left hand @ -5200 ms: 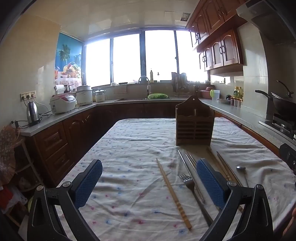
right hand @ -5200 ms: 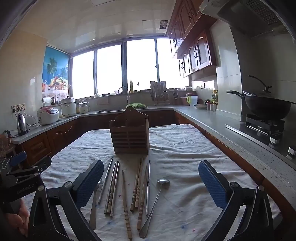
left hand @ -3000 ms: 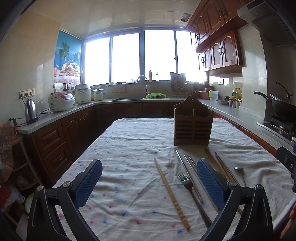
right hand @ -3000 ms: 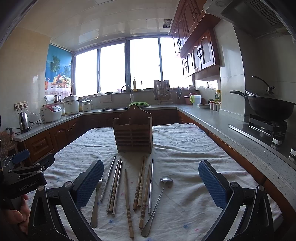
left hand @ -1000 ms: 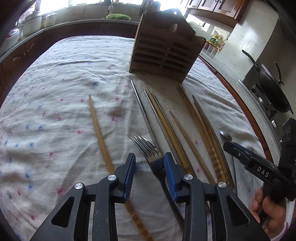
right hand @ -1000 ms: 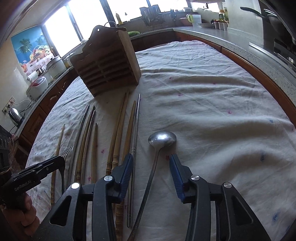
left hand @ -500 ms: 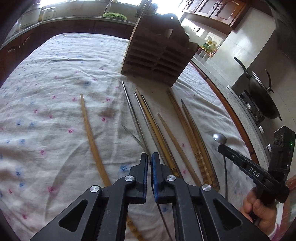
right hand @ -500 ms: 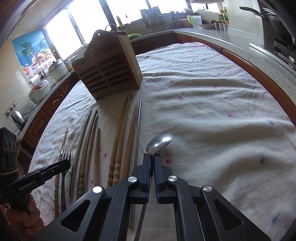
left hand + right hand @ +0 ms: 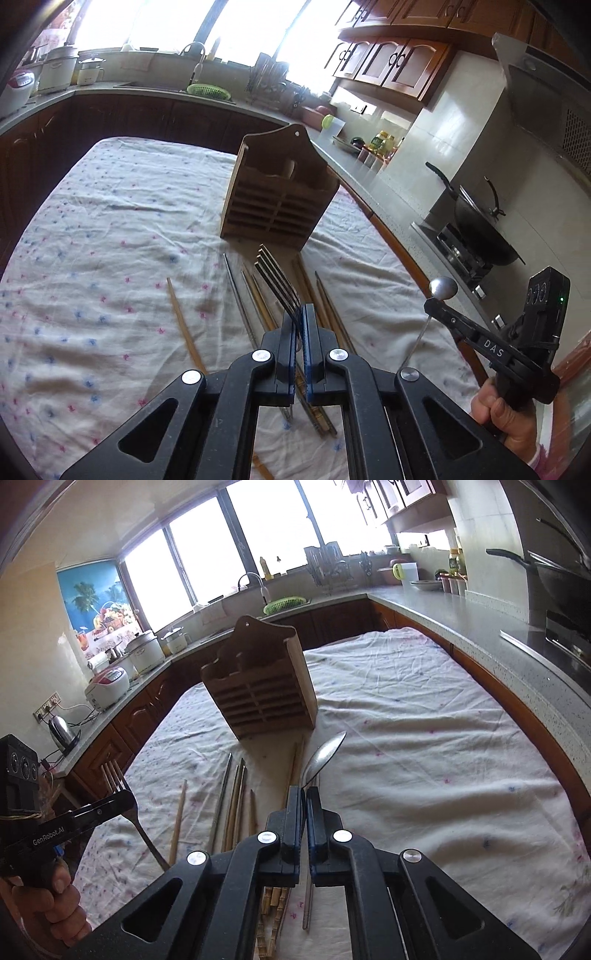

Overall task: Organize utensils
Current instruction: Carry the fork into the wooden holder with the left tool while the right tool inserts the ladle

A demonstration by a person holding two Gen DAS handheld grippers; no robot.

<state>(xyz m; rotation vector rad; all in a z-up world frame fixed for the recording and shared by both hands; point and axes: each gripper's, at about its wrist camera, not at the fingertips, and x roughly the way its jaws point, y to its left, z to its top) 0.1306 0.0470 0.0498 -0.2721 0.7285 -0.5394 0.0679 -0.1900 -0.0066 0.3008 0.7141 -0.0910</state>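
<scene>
My left gripper [image 9: 298, 314] is shut on a metal fork [image 9: 275, 280], held above the table with its tines toward the wooden utensil holder [image 9: 277, 199]. My right gripper [image 9: 304, 795] is shut on a metal spoon [image 9: 325, 755], lifted with its bowl toward the holder [image 9: 262, 690]. The fork [image 9: 120, 779] and left gripper also show at the left of the right wrist view; the spoon [image 9: 442, 287] and right gripper show at the right of the left wrist view. Several chopsticks [image 9: 181, 325] lie on the cloth in front of the holder.
The table carries a white dotted cloth [image 9: 110, 229]. A counter with a wok [image 9: 476, 229] on a stove runs along the right. A sink, green basket [image 9: 284, 604] and rice cookers [image 9: 107, 686] stand on the far and left counters.
Both grippers have lifted off the table, the left with the fork and the right with the spoon. Both views have tilted up toward the holder.
</scene>
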